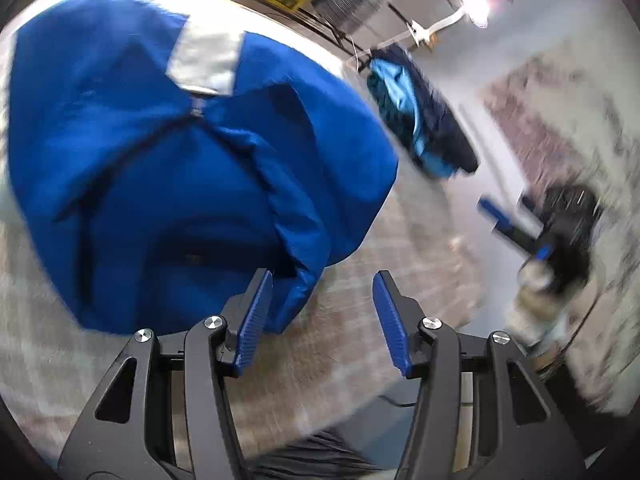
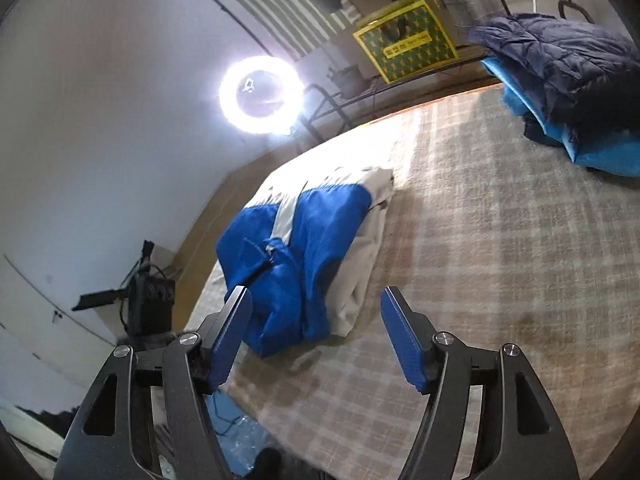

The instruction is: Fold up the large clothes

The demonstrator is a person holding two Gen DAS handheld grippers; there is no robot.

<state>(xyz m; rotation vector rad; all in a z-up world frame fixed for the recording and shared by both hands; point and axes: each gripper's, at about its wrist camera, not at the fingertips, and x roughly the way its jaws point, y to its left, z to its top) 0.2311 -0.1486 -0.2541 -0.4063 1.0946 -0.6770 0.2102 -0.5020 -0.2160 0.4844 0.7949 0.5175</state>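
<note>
A broad stretch of bare plaid bed cover (image 2: 480, 240) lies open between the folded blue-and-white jacket (image 2: 304, 248) at one side and the pile of dark and light-blue clothes (image 2: 560, 92) at the far corner, the two well apart. Off the bed's edge, a glowing ring light (image 2: 260, 94) on its stand and a black device (image 2: 150, 304) by the white wall crowd the gap beside the jacket.

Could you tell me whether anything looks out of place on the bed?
Only the blue jacket: it lies bunched and crooked near the bed edge, grey lining spilling out one side. The pile of other clothes looks tidy.
</note>
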